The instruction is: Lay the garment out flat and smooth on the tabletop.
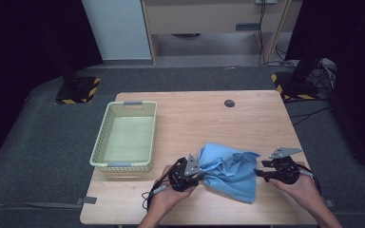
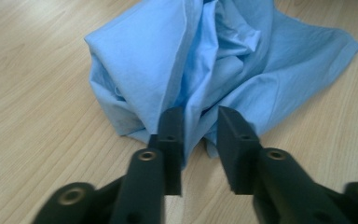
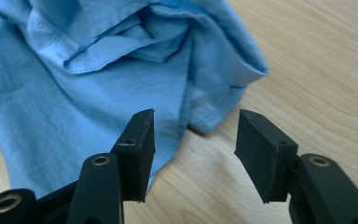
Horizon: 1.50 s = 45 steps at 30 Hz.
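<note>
High view: L claw (image 1: pixel 200 174) & R claw (image 1: pixel 258 173) both open, flanking blue cloth (image 1: pixel 230 171).

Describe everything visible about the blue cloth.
The blue cloth is thin, light-blue woven-looking fabric with a stitched hem, crumpled in a loose heap near the table's front edge. The left gripper has open jaws straddling a fold; the right gripper is open at its hemmed edge, not gripping.
</note>
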{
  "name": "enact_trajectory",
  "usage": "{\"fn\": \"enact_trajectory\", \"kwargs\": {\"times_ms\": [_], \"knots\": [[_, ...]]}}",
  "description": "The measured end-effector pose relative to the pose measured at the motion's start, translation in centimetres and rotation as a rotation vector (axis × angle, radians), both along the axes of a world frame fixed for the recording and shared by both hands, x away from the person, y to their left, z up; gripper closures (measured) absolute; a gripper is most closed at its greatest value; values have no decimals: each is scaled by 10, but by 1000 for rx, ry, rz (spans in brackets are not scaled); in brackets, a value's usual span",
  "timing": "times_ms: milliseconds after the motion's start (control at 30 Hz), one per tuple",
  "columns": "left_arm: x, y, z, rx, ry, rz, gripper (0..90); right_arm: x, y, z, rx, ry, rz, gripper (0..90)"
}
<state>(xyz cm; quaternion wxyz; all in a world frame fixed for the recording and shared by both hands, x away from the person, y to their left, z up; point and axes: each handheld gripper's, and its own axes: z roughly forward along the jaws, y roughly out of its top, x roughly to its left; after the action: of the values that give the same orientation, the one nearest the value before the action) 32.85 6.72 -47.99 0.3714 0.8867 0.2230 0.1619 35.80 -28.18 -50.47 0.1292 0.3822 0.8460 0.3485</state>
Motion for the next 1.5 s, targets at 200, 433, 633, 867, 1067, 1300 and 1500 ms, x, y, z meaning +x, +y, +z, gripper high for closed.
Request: {"fn": "enact_trajectory", "kwargs": {"times_ms": [200, 433, 633, 867, 1067, 1300, 1500], "knots": [[-5, -1, 8, -36, -6, -3, 588, -1, 9, -3, 0, 5, 12, 467], [-8, -2, 17, -99, -4, -6, 570, 1, 17, -10, -14, 22, 17, 503], [-8, -8, 29, -151, -33, 2, 562, 5, 19, -14, -17, 35, 8, 606], [5, -14, 40, -181, -70, 34, 559, 7, 23, -15, -33, 31, 18, 685], [24, -22, 35, -168, -63, 49, 569, 6, 22, -14, -31, 27, 22, 758], [45, -29, 22, -123, -37, 66, 577, 5, 23, -12, -20, 27, 29, 796], [57, -38, 16, -90, -2, 35, 603, 5, 26, -14, -26, 27, 43, 832]]}}
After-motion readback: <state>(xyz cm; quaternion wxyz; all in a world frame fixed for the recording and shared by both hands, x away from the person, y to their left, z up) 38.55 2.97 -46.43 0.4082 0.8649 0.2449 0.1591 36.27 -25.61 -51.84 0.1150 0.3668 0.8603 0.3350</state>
